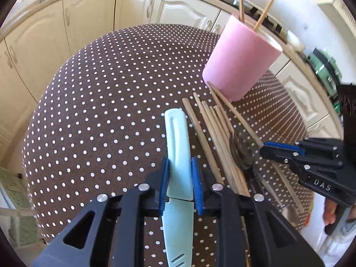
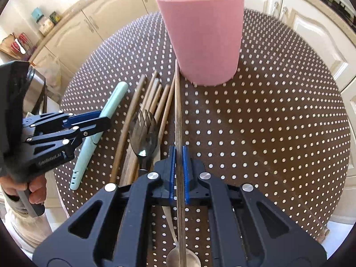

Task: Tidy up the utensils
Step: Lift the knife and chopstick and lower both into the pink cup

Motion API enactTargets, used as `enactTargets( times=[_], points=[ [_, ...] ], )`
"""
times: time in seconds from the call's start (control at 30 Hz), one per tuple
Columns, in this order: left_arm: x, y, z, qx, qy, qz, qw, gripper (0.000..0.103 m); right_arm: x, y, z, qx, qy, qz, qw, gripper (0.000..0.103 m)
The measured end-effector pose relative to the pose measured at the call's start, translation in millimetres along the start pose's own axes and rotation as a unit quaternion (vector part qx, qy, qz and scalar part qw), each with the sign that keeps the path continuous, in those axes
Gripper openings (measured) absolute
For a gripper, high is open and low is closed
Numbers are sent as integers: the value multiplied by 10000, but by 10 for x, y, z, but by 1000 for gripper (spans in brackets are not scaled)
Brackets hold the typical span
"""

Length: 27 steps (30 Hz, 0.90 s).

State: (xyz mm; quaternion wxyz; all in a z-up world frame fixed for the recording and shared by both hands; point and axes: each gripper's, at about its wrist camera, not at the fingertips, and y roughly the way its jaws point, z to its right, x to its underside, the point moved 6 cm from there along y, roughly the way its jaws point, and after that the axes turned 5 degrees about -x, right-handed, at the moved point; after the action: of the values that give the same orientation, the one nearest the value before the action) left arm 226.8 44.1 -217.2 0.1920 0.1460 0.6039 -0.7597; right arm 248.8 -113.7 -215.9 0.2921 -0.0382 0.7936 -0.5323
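Observation:
My left gripper (image 1: 179, 179) is shut on a mint-green sheathed knife (image 1: 178, 146), which lies on the dotted brown table; it also shows in the right wrist view (image 2: 98, 131). My right gripper (image 2: 178, 166) is shut on a long wooden chopstick (image 2: 178, 111) whose tip reaches the base of the pink cup (image 2: 203, 33). The pink cup (image 1: 241, 60) holds two upright chopsticks (image 1: 241, 2). Several loose chopsticks (image 2: 153, 98) and a dark metal fork (image 2: 143, 131) lie between the two grippers. The right gripper also shows in the left wrist view (image 1: 267, 151).
The round table (image 2: 267, 122) has a brown cloth with white dots. A metal spoon (image 2: 183, 260) lies under my right gripper. Cream kitchen cabinets (image 1: 89, 22) and a countertop surround the table.

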Motion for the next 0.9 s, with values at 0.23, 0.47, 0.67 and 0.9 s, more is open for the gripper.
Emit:
enactTargets(
  times=[0.23,0.47,0.67,0.9],
  points=[
    [-53,-263,-65,318,-76,461,9984,19,35,-263,15,-191,-2,596,9980,7],
    [-68,-650,192,369,348,1115,9925,19,85,-575,-20,-423,-79,1405,9891,7],
    [-192,-933,499,465,658,1532,9849,19,3,-937,-168,-602,-296,2384,9689,7],
    [-593,-1254,837,579,913,2014,9735,19,-262,-1385,-250,-683,-286,3719,9253,7]
  ],
)
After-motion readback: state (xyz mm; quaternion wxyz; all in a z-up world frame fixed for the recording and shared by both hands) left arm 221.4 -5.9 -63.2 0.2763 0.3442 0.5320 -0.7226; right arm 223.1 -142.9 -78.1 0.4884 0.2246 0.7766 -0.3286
